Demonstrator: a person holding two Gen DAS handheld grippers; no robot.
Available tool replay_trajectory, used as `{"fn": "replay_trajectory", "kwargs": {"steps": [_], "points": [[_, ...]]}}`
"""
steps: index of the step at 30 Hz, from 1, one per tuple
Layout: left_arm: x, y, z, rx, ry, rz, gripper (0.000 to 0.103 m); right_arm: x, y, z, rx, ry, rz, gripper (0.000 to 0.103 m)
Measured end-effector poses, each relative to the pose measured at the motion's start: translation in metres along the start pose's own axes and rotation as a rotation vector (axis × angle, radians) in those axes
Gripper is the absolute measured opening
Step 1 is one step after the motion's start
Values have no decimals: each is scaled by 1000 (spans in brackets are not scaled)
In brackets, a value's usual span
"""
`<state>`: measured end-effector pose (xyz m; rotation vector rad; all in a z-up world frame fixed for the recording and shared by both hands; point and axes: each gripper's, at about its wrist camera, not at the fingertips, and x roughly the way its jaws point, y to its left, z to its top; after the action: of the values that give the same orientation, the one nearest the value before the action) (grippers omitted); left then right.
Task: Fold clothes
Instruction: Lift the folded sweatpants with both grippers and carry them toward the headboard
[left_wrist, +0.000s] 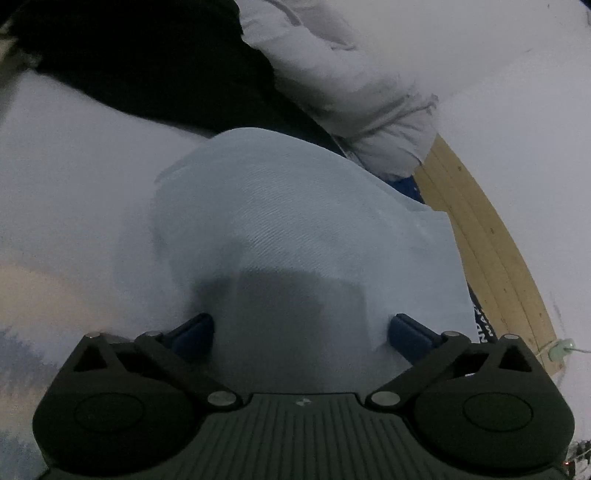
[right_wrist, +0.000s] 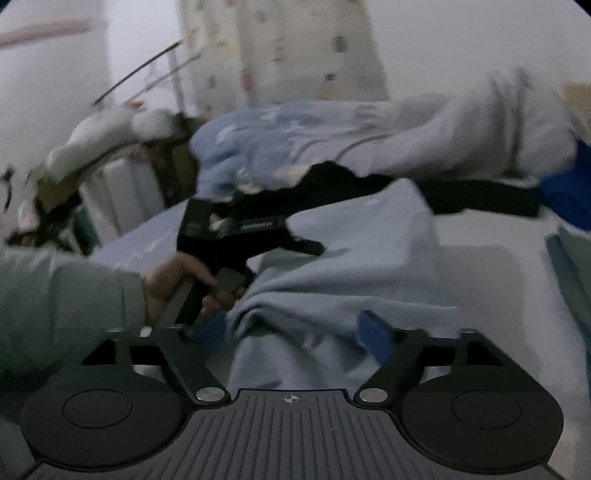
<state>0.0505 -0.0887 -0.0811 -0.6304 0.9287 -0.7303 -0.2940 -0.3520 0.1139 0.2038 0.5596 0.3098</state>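
My left gripper (left_wrist: 301, 332) stands wide open over the light blue garment (left_wrist: 295, 221), its 2 blue pads apart with cloth bulging between them, unpinched. Beyond lie a black garment (left_wrist: 147, 66) and a grey garment (left_wrist: 351, 85). A wooden frame (left_wrist: 487, 236) runs along the right.

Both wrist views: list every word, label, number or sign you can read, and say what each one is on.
Nothing reads in full.
White letters on a dark cloth at the light blue garment's right edge, left wrist view: cut off and sideways, unreadable.
Pale label strip on the left gripper's body, right wrist view: too blurred.
Small prints on the curtain: blurred pictures, no legible text.
Cross mark on the right gripper's base: a symbol, not text.
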Motion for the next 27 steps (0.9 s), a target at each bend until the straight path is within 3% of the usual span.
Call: {"fn": "replay_trajectory", "kwargs": {"steps": [4, 10, 17, 21, 23, 25, 27], "points": [[3, 7, 9, -1, 46, -48, 103, 8, -56, 16, 138, 16, -20, 97], [-3, 20, 10, -15, 71, -114, 100, 61, -151, 18, 355, 132, 89, 99], [4, 8, 10, 31, 69, -77, 101, 148, -177, -1, 404, 387, 305, 101], [6, -1, 9, 58, 46, -31, 94, 173, -170, -3, 374, 387, 337, 102], [6, -8, 9, 70, 36, 5, 88, 176, -161, -1, 334, 384, 301, 96], [3, -18, 8, 97, 21, 36, 77, 169, -154, -1, 301, 360, 250, 76], [0, -30, 7, 120, 2, 59, 68, 158, -147, -1, 277, 326, 213, 65]]}}
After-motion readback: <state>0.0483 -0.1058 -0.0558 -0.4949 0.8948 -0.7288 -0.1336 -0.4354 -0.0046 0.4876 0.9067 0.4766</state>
